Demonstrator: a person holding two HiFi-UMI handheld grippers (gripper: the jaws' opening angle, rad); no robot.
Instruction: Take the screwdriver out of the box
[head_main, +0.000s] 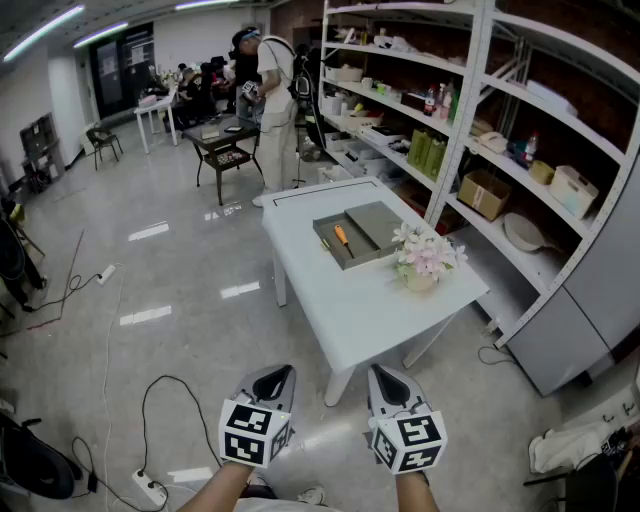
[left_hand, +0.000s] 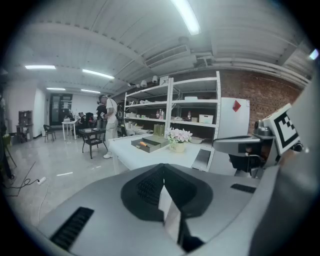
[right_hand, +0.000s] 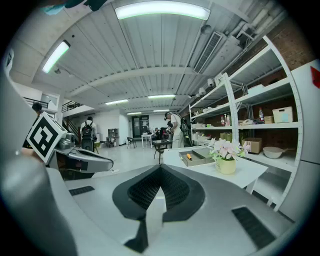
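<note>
A screwdriver (head_main: 341, 238) with an orange handle lies in the open grey box (head_main: 355, 262) on the far half of the white table (head_main: 370, 320). Both gripper views show it small and distant: the screwdriver (left_hand: 143, 144) in its box (left_hand: 156, 145), and the screwdriver (right_hand: 189, 156) in the box (right_hand: 200, 161). My left gripper (head_main: 279, 377) and right gripper (head_main: 386, 377) hang side by side at the near end of the table, well short of the box. Each has its jaws shut with nothing between them. The left gripper (left_hand: 163, 167) and right gripper (right_hand: 160, 169) point toward the table.
A pot of pink flowers (head_main: 424, 258) stands on the table just right of the box. A metal shelving rack (head_main: 480, 130) runs along the right. A person in white (head_main: 274, 95) stands past the table beside a dark side table (head_main: 226, 145). Cables and a power strip (head_main: 148, 487) lie on the floor at left.
</note>
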